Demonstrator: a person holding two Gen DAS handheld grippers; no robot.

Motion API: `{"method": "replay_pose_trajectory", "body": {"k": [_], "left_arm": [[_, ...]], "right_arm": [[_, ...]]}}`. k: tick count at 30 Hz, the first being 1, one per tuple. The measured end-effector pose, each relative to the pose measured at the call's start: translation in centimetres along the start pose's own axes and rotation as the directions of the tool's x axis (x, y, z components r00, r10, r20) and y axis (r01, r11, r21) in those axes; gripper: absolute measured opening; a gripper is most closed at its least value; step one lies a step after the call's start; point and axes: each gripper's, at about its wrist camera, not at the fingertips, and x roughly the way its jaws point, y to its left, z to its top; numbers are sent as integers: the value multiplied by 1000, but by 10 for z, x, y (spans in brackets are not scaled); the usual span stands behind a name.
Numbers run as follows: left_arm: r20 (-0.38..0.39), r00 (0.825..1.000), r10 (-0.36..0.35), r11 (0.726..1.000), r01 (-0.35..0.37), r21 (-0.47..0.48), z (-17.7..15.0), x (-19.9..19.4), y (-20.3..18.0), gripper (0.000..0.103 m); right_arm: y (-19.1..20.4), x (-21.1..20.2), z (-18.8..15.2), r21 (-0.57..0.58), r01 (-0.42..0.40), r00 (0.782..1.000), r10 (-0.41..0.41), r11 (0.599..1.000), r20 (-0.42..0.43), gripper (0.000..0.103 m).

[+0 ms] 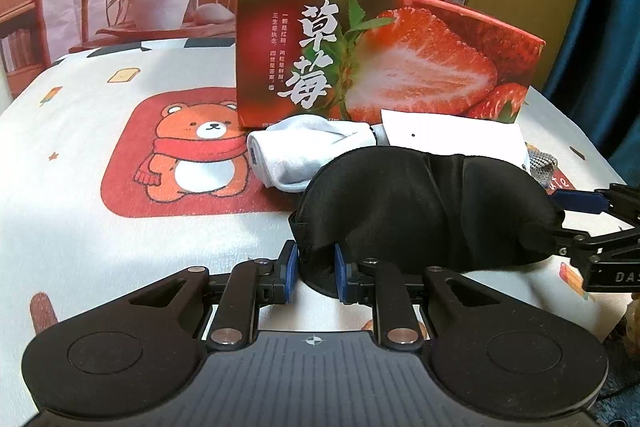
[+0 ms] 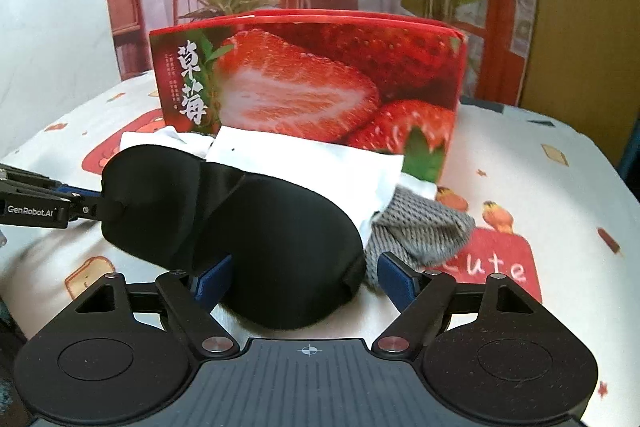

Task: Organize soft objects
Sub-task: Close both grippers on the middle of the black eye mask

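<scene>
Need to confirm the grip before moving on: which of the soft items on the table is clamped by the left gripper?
The black eye mask: the left gripper pinches its edge, unlike the white sock and grey knit piece lying free behind.

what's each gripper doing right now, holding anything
Left gripper: shut on one end of the eye mask.
Right gripper: open, its jaws wide either side of the mask's other end, not clamped.

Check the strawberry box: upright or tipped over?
Upright. The strawberry box stands on its long edge on the tablecloth, printed face toward the cameras.
</scene>
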Motion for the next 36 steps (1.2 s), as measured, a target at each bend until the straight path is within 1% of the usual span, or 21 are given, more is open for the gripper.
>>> {"method": "replay_pose_trajectory", "body": {"k": [4,8,11,14,16,17,22,24,27,32,36], "left_arm": [[2,1000,-3,1000,3,-5,-2,0,0,21],[4,1000,-5,1000,5,0,-3,0,1,22],[6,1000,-7,1000,7,0,-3,1,1,22],[11,1000,-9,1000,9,0,-4,2,1,22],[14,1000,-10,1000,10,4,-5,1,1,22],[15,1000,-10,1000,10,7,-6,1,1,22],[20,1000,-12,1000,12,11,-7,1,0,22],[20,1000,-12,1000,12,11,-7,1,0,22],[20,1000,-12,1000,12,10,-7,2,0,22],[21,1000,-14,1000,13,9,-7,2,0,22],[22,1000,-14,1000,13,9,-8,2,0,22]], "right_arm": [[-1,-5,-1,27,-19,1000,19,999,15,73],[-5,-1,-4,88,-45,999,45,995,3,72],[-8,4,-8,111,-45,999,47,993,-12,72],[-10,7,-10,132,-62,998,64,989,-13,72],[-9,7,-10,131,-68,997,70,989,-12,71],[-8,6,-10,128,-70,997,72,989,-8,68],[3,-4,-6,60,-75,996,72,995,58,65],[9,-8,-4,8,-61,994,60,998,90,61],[13,-14,-1,-34,-45,991,49,998,126,54],[9,-18,1,-17,-22,988,25,1000,151,40],[4,-17,-1,10,-21,989,19,1000,150,34]]}}
